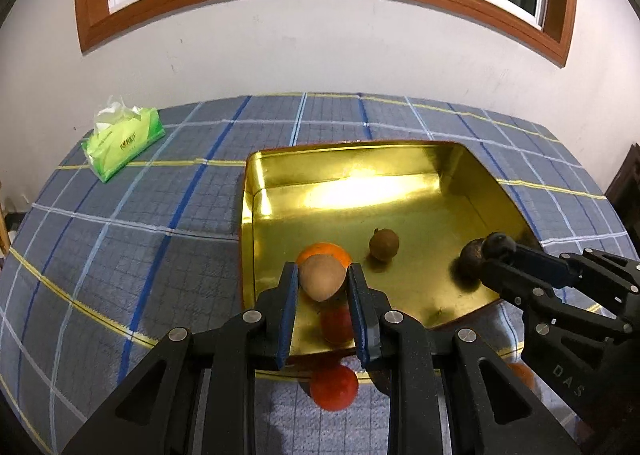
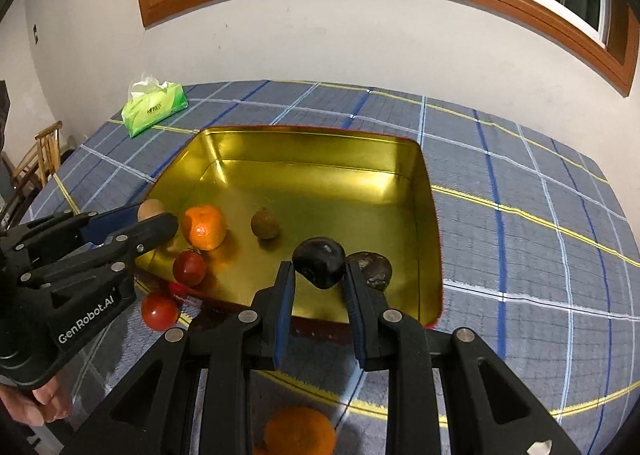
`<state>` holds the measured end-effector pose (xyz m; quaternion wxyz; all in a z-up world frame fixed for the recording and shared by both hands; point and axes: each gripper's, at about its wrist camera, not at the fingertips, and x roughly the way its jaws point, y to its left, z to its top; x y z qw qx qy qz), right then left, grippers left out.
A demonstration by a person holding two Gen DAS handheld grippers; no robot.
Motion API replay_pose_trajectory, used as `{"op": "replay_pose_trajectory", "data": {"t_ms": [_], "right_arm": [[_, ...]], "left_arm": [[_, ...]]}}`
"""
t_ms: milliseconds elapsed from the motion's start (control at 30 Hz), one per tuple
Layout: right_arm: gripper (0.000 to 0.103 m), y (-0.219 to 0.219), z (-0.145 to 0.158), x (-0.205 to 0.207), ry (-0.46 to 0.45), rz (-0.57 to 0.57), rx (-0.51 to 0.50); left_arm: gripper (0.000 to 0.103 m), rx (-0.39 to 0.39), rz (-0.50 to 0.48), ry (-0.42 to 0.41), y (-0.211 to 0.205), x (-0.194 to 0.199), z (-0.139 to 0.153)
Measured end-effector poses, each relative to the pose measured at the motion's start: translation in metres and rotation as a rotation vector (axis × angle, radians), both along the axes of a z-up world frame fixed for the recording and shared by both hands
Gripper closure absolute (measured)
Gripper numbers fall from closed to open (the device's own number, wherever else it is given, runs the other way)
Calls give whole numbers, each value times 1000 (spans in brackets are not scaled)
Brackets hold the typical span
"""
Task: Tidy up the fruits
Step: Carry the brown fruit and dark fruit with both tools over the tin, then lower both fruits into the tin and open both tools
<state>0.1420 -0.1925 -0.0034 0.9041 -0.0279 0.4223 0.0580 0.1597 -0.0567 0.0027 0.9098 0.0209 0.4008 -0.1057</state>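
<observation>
A gold metal tray (image 1: 352, 143) (image 2: 304, 130) lies on the plaid tablecloth. My left gripper (image 1: 322, 275) is shut on a tan egg-shaped fruit (image 1: 320, 279) over the tray's near left corner. My right gripper (image 2: 320, 275) is shut on a dark glossy fruit (image 2: 320, 261) over the tray's near right part. Inside the tray lie an orange (image 2: 203, 227), a brown round fruit (image 2: 265, 223), a red fruit (image 2: 189, 267) and a dark wrinkled fruit (image 2: 372, 267). Another red fruit (image 2: 159, 311) and a second orange (image 2: 299, 431) sit on the cloth in front of the tray.
A green tissue pack (image 1: 124, 141) (image 2: 154, 109) stands at the table's far left corner. A white wall with a wood-framed window runs behind the table. A wooden chair (image 2: 36, 163) is off the table's left edge. A person's hand (image 2: 40, 403) holds the left gripper's handle.
</observation>
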Motion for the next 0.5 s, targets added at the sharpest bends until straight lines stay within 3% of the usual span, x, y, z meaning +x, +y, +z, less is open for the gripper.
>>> {"op": "replay_pose_trajectory", "data": {"t_ms": [500], "right_arm": [[78,-2,-11,10,28,-9,7]], "left_arm": [[78,13,10,31,-1,7,-14]]}}
